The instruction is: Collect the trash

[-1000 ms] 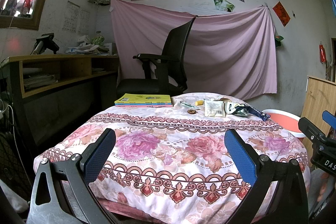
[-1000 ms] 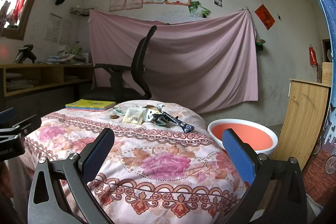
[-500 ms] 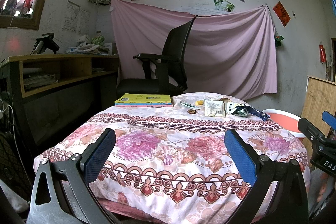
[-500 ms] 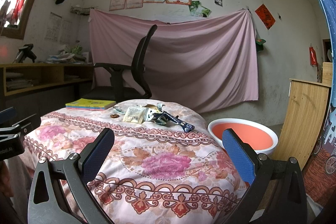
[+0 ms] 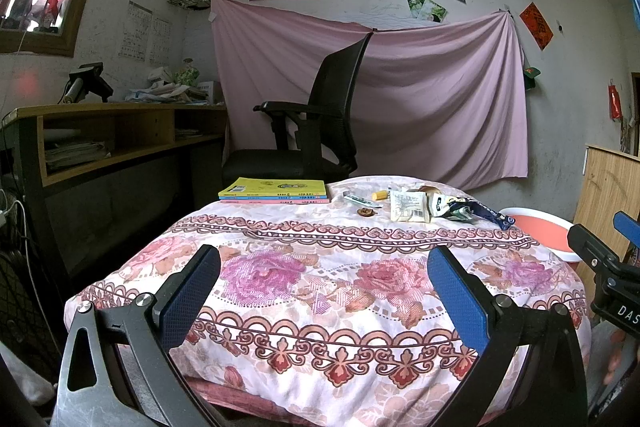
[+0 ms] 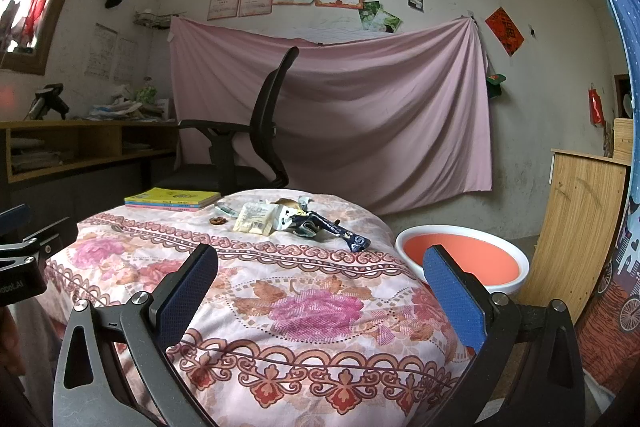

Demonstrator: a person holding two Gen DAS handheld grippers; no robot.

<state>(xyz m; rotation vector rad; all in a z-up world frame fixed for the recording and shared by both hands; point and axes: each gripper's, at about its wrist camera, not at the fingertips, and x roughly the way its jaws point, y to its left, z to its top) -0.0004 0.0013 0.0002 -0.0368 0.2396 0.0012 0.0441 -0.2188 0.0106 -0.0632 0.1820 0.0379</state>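
Trash lies at the far side of a table with a floral cloth (image 5: 320, 287): a white wrapper (image 5: 409, 206), a dark blue wrapper (image 5: 480, 213), a small brown bit (image 5: 366, 212), a yellow bit (image 5: 379, 194) and a thin packet (image 5: 360, 201). In the right wrist view the white wrapper (image 6: 254, 219) and blue wrapper (image 6: 340, 229) show too. A white basin with an orange inside (image 6: 460, 259) stands right of the table. My left gripper (image 5: 324, 279) and right gripper (image 6: 320, 279) are open and empty, both near the table's front edge.
A stack of books with a yellow cover (image 5: 276, 191) lies at the table's far left. A black office chair (image 5: 312, 131) stands behind the table. A wooden desk (image 5: 100, 135) is at the left, a wooden cabinet (image 6: 580, 219) at the right.
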